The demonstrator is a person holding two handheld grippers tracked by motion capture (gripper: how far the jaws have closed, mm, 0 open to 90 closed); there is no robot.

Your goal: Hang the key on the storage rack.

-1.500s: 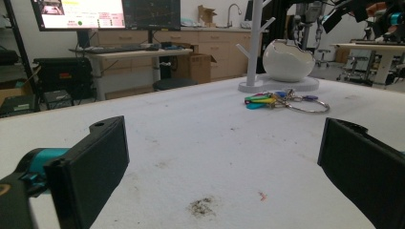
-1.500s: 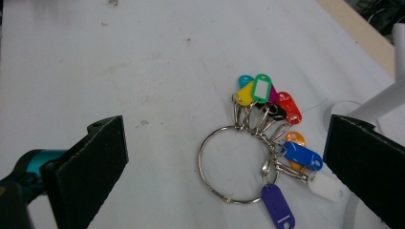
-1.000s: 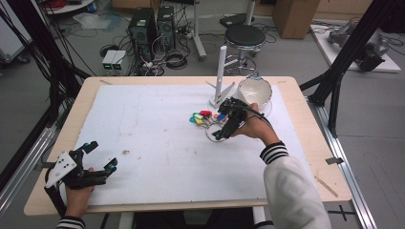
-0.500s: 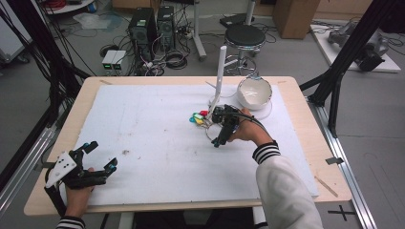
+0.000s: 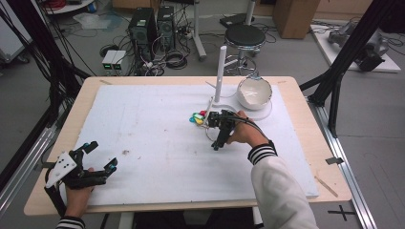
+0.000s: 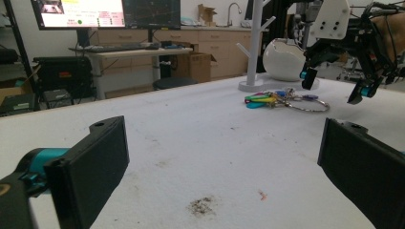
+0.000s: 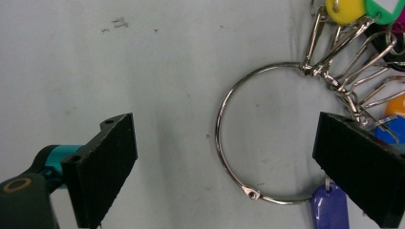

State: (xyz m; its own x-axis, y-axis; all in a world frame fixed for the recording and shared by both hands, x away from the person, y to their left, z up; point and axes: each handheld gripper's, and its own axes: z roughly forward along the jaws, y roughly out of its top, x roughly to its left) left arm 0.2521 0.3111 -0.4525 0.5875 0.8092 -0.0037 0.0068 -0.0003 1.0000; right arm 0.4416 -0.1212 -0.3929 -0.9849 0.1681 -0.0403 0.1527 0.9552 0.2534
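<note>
Right gripper has just been closing a bit but fingers wide, holding nothing; thin silver wire key ring w/ coloured tags lies flat on white desk between them, towards frame right, far from the idle left hand.

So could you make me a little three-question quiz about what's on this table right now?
1. True or false: the right hand-held gripper is clamped on the key ring.
2. What hangs from the ring? A) coloured tags B) spoons C) coins
3. Which white things stand behind the ring?

Key:
1. False; its jaws stand open above the ring, which lies flat on the white mat.
2. A.
3. A white peg stand and a white bowl.
</note>
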